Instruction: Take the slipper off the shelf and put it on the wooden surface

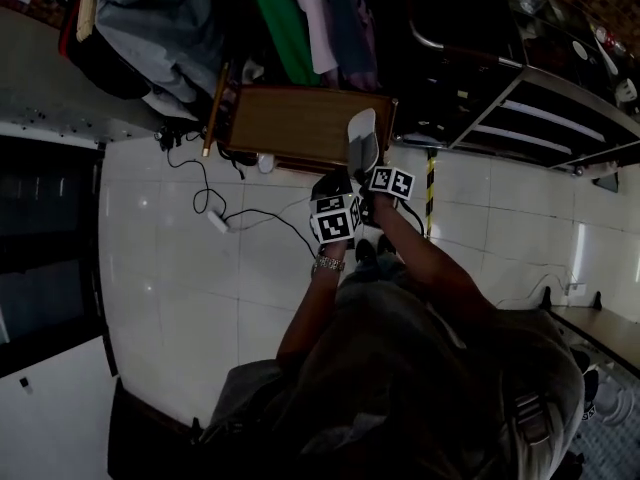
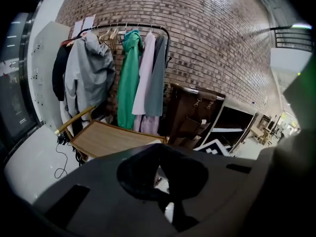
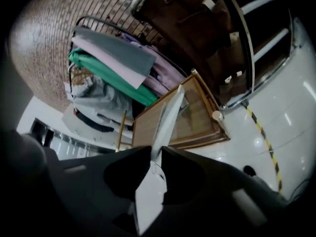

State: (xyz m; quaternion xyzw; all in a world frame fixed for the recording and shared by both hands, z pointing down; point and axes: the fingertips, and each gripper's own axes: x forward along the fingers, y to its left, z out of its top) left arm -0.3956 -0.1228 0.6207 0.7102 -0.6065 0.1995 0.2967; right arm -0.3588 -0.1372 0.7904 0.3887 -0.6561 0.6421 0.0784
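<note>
Slipper (image 1: 362,136), pale, pinched at its near end by the right gripper (image 1: 366,166); its far end reaches over the right end of the wooden surface (image 1: 300,123). We cannot tell whether it touches the wood.

In the right gripper view we see the slipper (image 3: 165,127) edge-on, running up and away from the right gripper (image 3: 157,154), whose jaws are closed on it from both sides, with the wooden surface (image 3: 197,122) behind.

Left gripper (image 1: 335,180) just beside the right one, on its left, and short of the table edge. In its own view the left gripper (image 2: 163,169) has its jaws drawn together with nothing between them; the wooden surface (image 2: 106,139) lies ahead.

Behind the table we note a clothes rail with a green garment (image 2: 129,78) and a grey jacket (image 2: 89,78) against a brick wall (image 2: 197,33). Dark shelving (image 1: 520,108) stands to the right. White tiled floor (image 1: 200,288) below, a cable (image 1: 250,213) trailing across it
</note>
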